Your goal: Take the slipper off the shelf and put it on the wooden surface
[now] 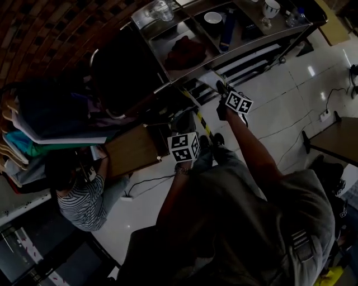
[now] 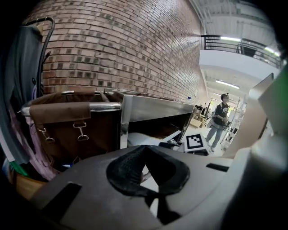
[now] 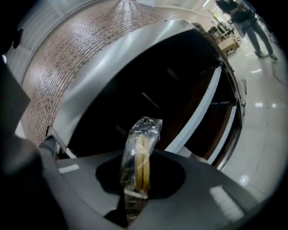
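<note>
A pale yellow slipper [image 3: 141, 152], wrapped in clear plastic, stands upright between the jaws of my right gripper [image 3: 137, 179], which is shut on it in front of the dark open bay of the metal shelf [image 3: 112, 76]. In the head view the right gripper [image 1: 222, 92] is stretched toward the shelf's [image 1: 168, 75] lower part, and the slipper cannot be made out there. My left gripper [image 2: 150, 179] is shut with nothing between its pads; its marker cube [image 1: 183, 147] hangs just right of the wooden surface [image 1: 131, 149].
A dark red cloth [image 1: 184, 51], a white bowl [image 1: 212, 18] and a glass [image 1: 162, 10] sit on the shelf. A clothes rack [image 1: 50, 123] stands at left, with a person in a striped shirt [image 1: 84, 204] below it. A brown bag [image 2: 72, 130] hangs beside the shelf.
</note>
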`<action>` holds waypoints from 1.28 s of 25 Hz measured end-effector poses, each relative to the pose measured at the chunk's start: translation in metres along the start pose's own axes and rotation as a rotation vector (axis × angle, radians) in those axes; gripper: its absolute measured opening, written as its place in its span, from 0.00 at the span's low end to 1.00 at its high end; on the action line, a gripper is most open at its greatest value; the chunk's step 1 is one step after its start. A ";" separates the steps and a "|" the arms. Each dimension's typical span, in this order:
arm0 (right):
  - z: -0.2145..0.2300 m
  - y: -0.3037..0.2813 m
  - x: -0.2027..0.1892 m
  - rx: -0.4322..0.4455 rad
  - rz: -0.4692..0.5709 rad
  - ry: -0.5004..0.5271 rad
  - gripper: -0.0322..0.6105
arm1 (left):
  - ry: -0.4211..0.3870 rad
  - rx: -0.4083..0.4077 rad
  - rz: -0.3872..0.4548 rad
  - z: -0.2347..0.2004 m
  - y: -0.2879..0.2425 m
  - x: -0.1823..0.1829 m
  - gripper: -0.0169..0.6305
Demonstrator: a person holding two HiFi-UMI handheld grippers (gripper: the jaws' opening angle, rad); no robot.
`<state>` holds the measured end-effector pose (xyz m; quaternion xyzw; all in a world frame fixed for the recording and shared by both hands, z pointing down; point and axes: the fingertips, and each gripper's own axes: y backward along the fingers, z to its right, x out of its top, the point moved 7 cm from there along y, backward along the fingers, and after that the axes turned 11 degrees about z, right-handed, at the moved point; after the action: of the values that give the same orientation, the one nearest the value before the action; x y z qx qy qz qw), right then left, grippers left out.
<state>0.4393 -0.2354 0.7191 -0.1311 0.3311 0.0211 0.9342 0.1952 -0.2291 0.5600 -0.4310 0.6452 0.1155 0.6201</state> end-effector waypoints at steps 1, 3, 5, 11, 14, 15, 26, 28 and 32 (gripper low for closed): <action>-0.004 0.015 0.009 -0.017 0.000 0.037 0.14 | -0.007 -0.009 0.007 0.004 -0.003 0.004 0.03; -0.010 0.052 0.029 -0.075 0.009 0.168 0.14 | -0.023 -0.028 0.020 0.013 -0.010 0.012 0.03; -0.019 0.089 0.044 -0.126 0.019 0.342 0.14 | -0.037 -0.049 0.029 0.023 -0.015 0.015 0.03; -0.042 0.152 0.046 -0.157 0.000 0.655 0.14 | -0.059 -0.089 0.005 0.050 -0.013 0.001 0.03; -0.045 0.165 0.038 -0.143 -0.011 0.692 0.14 | -0.066 -0.098 -0.003 0.055 0.002 -0.008 0.03; -0.048 0.169 0.036 -0.140 -0.009 0.697 0.14 | -0.067 -0.101 -0.002 0.055 0.008 -0.010 0.03; -0.116 0.218 -0.047 -0.115 0.025 0.757 0.14 | -0.101 -0.096 0.095 -0.008 0.123 -0.035 0.03; -0.137 0.234 -0.077 -0.130 0.043 0.767 0.14 | -0.099 -0.105 0.110 -0.034 0.157 -0.050 0.03; -0.204 0.277 -0.162 -0.135 0.053 0.706 0.14 | -0.122 -0.031 0.097 -0.105 0.260 -0.077 0.03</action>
<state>0.1535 -0.0132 0.6040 -0.1828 0.6346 0.0206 0.7506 -0.0711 -0.1124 0.5504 -0.4009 0.6245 0.1817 0.6452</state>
